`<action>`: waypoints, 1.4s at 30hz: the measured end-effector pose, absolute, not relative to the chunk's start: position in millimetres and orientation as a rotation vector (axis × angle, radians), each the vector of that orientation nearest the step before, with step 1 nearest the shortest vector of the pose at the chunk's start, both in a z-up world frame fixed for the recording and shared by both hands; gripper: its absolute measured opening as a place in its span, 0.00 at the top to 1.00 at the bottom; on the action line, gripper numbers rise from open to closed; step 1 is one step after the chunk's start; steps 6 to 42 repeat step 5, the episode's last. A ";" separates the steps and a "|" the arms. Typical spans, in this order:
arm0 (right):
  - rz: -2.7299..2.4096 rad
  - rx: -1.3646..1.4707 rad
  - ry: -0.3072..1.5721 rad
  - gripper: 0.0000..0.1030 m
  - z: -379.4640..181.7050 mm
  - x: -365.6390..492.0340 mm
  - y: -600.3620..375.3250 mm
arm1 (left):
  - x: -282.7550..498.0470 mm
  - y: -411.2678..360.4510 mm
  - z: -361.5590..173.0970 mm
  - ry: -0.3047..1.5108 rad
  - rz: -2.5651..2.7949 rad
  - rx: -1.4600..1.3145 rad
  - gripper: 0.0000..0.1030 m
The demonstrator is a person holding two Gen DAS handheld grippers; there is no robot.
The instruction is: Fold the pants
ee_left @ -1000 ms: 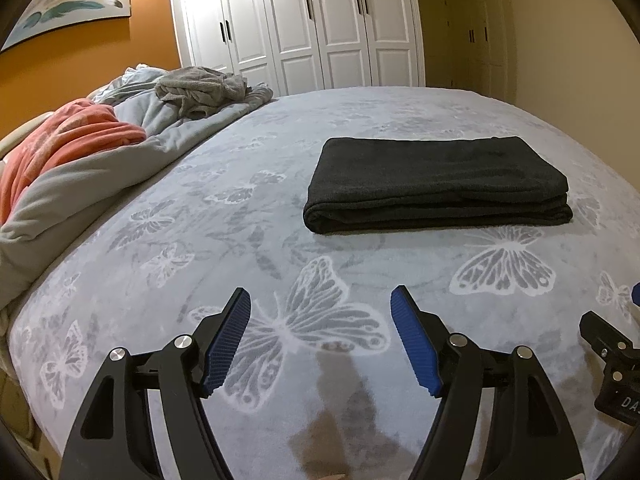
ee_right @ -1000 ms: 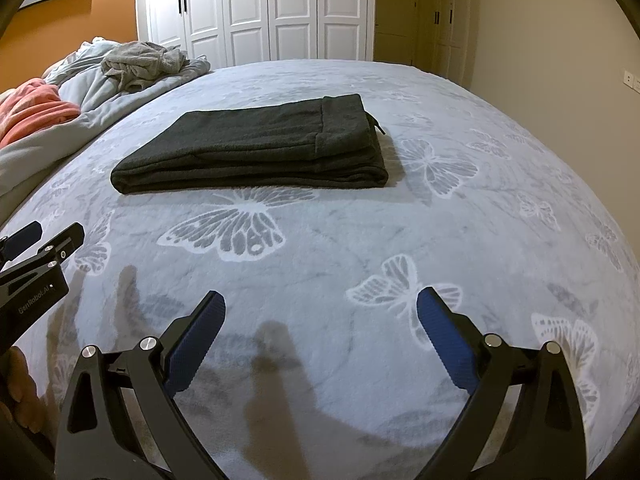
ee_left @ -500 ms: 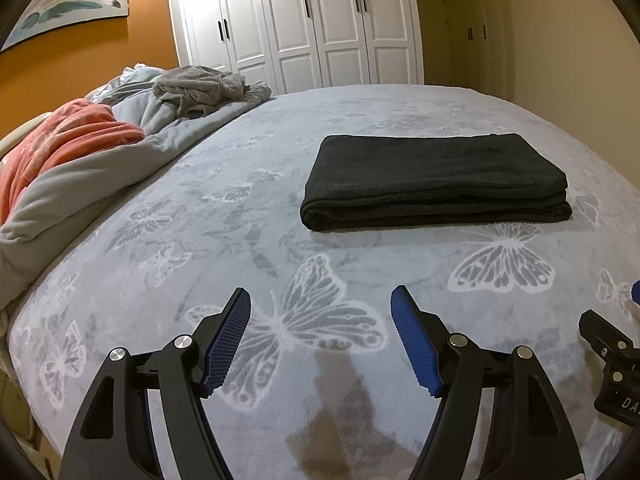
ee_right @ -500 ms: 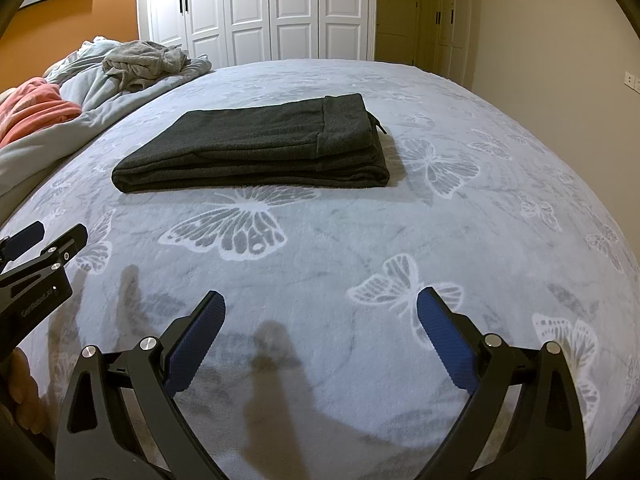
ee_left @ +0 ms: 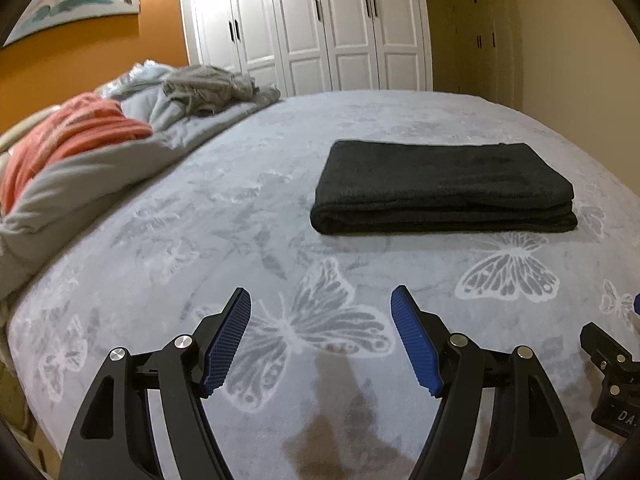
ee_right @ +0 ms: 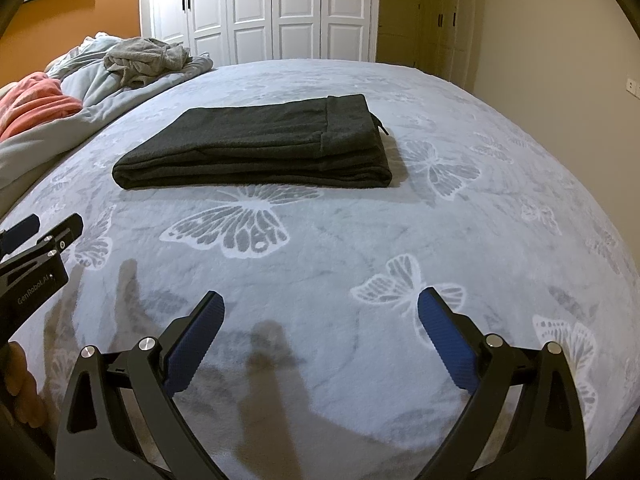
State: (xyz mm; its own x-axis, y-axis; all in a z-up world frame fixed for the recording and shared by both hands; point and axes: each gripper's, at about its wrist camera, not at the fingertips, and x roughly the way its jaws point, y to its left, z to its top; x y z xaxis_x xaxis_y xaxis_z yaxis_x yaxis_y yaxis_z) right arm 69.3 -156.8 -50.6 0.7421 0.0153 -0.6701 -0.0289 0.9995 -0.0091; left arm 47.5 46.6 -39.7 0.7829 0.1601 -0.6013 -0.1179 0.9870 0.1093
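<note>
The dark grey pants (ee_left: 444, 188) lie folded in a flat rectangular stack on the grey butterfly-print bedspread (ee_left: 240, 216); they also show in the right wrist view (ee_right: 256, 148), waistband end to the right. My left gripper (ee_left: 320, 300) is open and empty, held above the bedspread well short of the pants. My right gripper (ee_right: 320, 304) is open and empty, also short of the pants. Part of the right gripper shows at the left view's right edge (ee_left: 608, 368), and the left gripper shows at the right view's left edge (ee_right: 36, 256).
A rumpled grey duvet (ee_left: 100, 176) with an orange blanket (ee_left: 72, 136) and a crumpled grey garment (ee_left: 208, 88) lies along the bed's left side. White wardrobe doors (ee_left: 320, 28) stand behind the bed. A beige wall (ee_right: 560, 40) is to the right.
Both grippers have drifted back slightly from the pants and stay open; the pants have not moved.
</note>
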 end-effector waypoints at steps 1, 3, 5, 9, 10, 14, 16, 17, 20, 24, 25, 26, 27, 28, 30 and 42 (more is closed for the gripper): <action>0.024 -0.018 0.734 0.07 -50.7 69.7 -157.8 | 48.2 47.1 -40.6 0.661 0.146 0.064 0.32; 0.025 -0.021 0.736 0.07 -50.8 70.1 -157.8 | 48.8 47.2 -41.7 0.666 0.144 0.062 0.32; 0.025 -0.024 0.735 0.07 -50.6 70.6 -157.4 | 49.3 47.3 -41.9 0.667 0.150 0.063 0.32; 0.025 -0.024 0.735 0.07 -50.6 70.6 -157.4 | 49.3 47.3 -41.9 0.667 0.150 0.063 0.32; 0.025 -0.024 0.735 0.07 -50.6 70.6 -157.4 | 49.3 47.3 -41.9 0.667 0.150 0.063 0.32; 0.025 -0.024 0.735 0.07 -50.6 70.6 -157.4 | 49.3 47.3 -41.9 0.667 0.150 0.063 0.32; 0.025 -0.024 0.735 0.07 -50.6 70.6 -157.4 | 49.3 47.3 -41.9 0.667 0.150 0.063 0.32; 0.025 -0.024 0.735 0.07 -50.6 70.6 -157.4 | 49.3 47.3 -41.9 0.667 0.150 0.063 0.32; 0.025 -0.024 0.735 0.07 -50.6 70.6 -157.4 | 49.3 47.3 -41.9 0.667 0.150 0.063 0.32; 0.025 -0.024 0.735 0.07 -50.6 70.6 -157.4 | 49.3 47.3 -41.9 0.667 0.150 0.063 0.32; 0.025 -0.024 0.735 0.07 -50.6 70.6 -157.4 | 49.3 47.3 -41.9 0.667 0.150 0.063 0.32; 0.025 -0.024 0.735 0.07 -50.6 70.6 -157.4 | 49.3 47.3 -41.9 0.667 0.150 0.063 0.32; 0.025 -0.024 0.735 0.07 -50.6 70.6 -157.4 | 49.3 47.3 -41.9 0.667 0.150 0.063 0.32; 0.025 -0.024 0.735 0.07 -50.6 70.6 -157.4 | 49.3 47.3 -41.9 0.667 0.150 0.063 0.32; 0.025 -0.024 0.735 0.07 -50.6 70.6 -157.4 | 49.3 47.3 -41.9 0.667 0.150 0.063 0.32; 0.025 -0.024 0.735 0.07 -50.6 70.6 -157.4 | 49.3 47.3 -41.9 0.667 0.150 0.063 0.32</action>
